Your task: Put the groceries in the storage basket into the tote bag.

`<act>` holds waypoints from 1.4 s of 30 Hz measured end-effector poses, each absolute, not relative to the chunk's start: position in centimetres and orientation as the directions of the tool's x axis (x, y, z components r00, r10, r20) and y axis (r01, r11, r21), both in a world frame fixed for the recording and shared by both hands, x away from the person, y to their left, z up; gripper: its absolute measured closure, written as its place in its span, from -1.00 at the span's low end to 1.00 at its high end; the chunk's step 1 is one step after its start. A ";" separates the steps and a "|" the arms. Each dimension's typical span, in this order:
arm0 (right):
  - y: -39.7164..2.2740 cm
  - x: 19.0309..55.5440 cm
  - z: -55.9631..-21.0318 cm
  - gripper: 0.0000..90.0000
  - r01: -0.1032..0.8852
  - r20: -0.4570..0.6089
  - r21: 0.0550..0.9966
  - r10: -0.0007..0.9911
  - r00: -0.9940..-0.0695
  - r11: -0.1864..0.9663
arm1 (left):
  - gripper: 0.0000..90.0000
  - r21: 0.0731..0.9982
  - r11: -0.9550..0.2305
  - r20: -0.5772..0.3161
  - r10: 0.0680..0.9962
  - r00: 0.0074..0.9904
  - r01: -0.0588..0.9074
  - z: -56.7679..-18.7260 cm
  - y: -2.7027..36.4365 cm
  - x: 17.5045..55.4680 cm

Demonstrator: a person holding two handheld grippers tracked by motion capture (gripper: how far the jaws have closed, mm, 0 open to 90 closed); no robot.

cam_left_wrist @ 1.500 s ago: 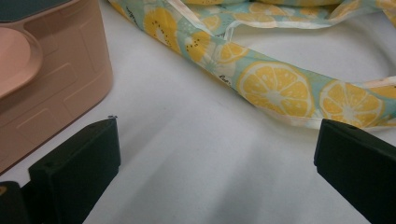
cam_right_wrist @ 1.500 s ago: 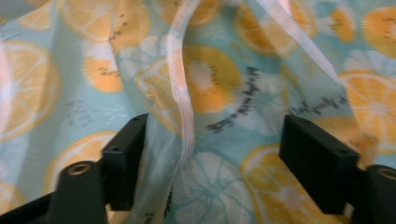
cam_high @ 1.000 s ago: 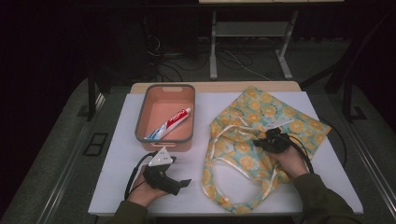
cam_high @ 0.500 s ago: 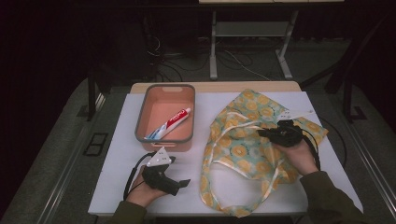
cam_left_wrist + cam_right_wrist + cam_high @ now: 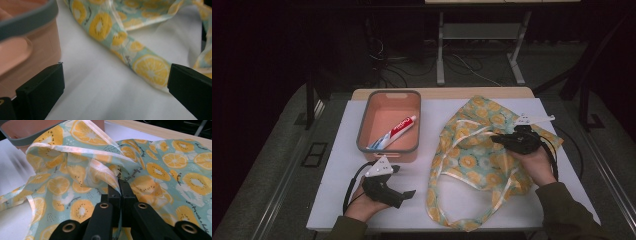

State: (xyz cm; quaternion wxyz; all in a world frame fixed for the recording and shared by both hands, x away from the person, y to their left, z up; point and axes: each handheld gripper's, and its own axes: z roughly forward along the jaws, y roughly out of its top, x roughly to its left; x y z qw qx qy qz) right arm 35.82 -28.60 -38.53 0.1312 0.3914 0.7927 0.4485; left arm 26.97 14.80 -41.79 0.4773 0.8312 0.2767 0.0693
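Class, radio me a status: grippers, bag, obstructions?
Right gripper shut on bag rim. Left gripper open on table. Toothpaste in bin. Nothing in the way.

Script on the fabric bag (image 5: 160, 167) is too small to read.

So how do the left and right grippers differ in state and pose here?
The left gripper has its jaws wide apart with nothing between them; the right gripper is shut on the fruit-print bag, pinching its edge. In the high view the left gripper sits low at the table near the pink bin, while the right gripper is raised over the bag. Both are black and hand-held.
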 end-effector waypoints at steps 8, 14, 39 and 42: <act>-28.7 35.8 -38.9 0.97 0.511 0.145 0.806 0.737 -0.660 0.300 | -1.00 0.850 -0.369 -0.134 0.538 0.832 0.375 -39.3 14.7 28.5; -28.8 35.8 -39.0 0.97 0.510 0.143 0.804 0.732 -0.666 0.306 | -1.00 0.860 -0.364 -0.111 0.551 0.827 0.358 -37.5 14.4 30.5; -28.7 35.7 -39.2 0.97 0.506 0.141 0.802 0.724 -0.675 0.316 | -0.32 0.801 -0.409 -0.039 0.695 0.718 0.438 -36.5 15.4 44.8; -28.7 35.7 -39.2 0.97 0.506 0.142 0.802 0.722 -0.677 0.316 | -0.28 0.785 -0.403 -0.051 0.715 0.698 0.470 -37.5 15.7 45.7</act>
